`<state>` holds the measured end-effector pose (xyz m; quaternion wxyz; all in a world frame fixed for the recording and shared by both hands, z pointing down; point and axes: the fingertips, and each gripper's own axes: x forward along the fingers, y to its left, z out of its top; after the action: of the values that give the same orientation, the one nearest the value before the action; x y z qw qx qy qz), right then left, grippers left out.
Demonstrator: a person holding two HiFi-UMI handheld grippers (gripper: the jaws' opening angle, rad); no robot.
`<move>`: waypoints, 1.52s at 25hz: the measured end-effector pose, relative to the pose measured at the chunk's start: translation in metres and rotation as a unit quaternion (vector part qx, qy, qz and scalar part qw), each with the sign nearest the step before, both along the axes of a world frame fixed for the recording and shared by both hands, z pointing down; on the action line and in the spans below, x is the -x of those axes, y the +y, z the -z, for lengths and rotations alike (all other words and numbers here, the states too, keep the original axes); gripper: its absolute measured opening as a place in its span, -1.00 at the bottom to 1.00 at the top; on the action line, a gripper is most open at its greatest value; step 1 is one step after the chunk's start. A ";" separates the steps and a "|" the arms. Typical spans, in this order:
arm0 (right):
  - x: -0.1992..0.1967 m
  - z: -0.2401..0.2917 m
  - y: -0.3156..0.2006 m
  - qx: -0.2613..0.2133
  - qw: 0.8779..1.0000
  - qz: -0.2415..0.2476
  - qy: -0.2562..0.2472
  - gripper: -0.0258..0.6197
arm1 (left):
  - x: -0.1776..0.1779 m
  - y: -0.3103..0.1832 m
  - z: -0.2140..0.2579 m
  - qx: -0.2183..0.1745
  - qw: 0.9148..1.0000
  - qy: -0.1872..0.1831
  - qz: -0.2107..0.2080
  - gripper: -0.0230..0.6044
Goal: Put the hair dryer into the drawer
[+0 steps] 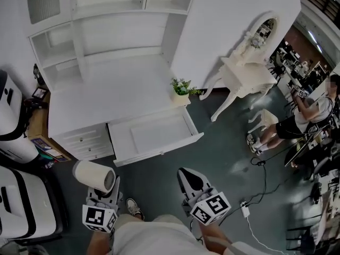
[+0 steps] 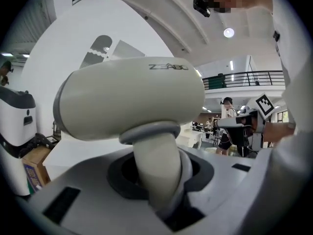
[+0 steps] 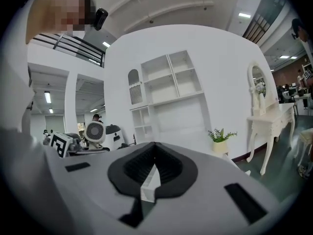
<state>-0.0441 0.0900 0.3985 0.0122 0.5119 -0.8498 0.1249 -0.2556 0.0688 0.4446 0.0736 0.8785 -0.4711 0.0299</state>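
Closest to the head camera are the two marker cubes, with the grippers pointing away toward the white table [image 1: 106, 97]. The left gripper [image 1: 104, 189] is clamped on the handle of the hair dryer [image 1: 94, 175]. In the left gripper view the handle stands between the jaws of that gripper [image 2: 161, 180], and the cream barrel [image 2: 132, 102] sits crosswise above them. The right gripper [image 1: 189, 175] carries nothing, and in its own view the jaws of this gripper [image 3: 152, 166] meet at the tips.

The drawer [image 1: 156, 133] stands pulled out from the table front, empty, with its long side running left to right. It lies ahead of both grippers, and both stop short of its front edge. The left gripper is below the drawer's left end, so the dryer has to go forward and somewhat to the right to come over the cavity. I judge that the barrel, already roughly parallel to the drawer's length, should fit without much turning. A potted plant [image 1: 181, 89] stands at the table's right corner, clear of that path.
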 end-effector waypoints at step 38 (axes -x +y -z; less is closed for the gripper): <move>-0.138 -0.065 -0.207 0.063 0.996 0.046 -0.035 -0.89 | -0.186 -0.194 -0.099 0.102 0.978 -0.161 -0.086 -0.50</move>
<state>0.0937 -0.1169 0.4631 0.0201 0.4655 -0.8630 0.1953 -0.0691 -0.1256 0.5437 0.0827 0.8875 -0.3936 0.2249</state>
